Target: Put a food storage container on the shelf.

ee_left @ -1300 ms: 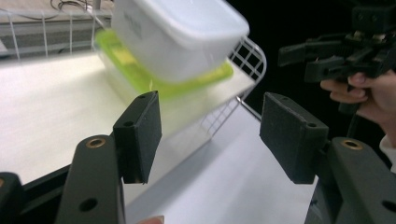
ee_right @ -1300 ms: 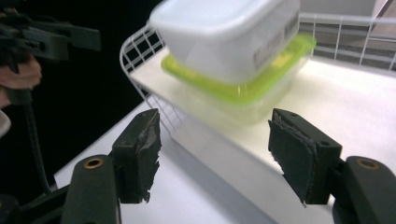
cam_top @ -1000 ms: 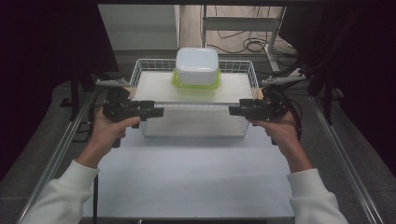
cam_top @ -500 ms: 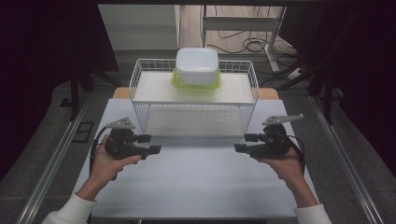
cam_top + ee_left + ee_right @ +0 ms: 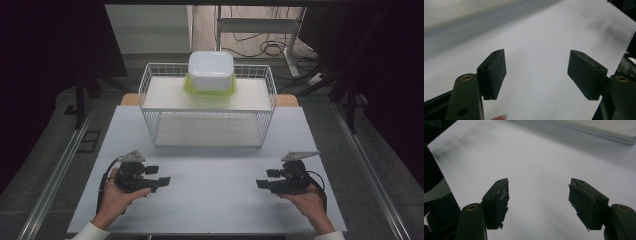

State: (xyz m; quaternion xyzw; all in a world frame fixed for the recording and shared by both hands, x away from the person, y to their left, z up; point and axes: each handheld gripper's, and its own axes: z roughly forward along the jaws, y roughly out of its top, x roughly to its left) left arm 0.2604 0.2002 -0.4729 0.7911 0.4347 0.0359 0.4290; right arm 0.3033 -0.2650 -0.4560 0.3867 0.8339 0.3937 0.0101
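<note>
White container (image 5: 211, 70) half-masking its green lid (image 5: 210, 90); left claw (image 5: 156, 177), right claw (image 5: 267, 178) both agape, empty.

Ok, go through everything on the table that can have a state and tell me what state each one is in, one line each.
Left claw: open, nothing between the jaws, low over the table near its front edge.
Right claw: open, nothing between the jaws, low over the table.
White container: lid on, upright on the rack's top shelf.
Green tray: flat under the container.
Wire rack: upright, lower shelf bare.
Table: bare white surface at the front.
</note>
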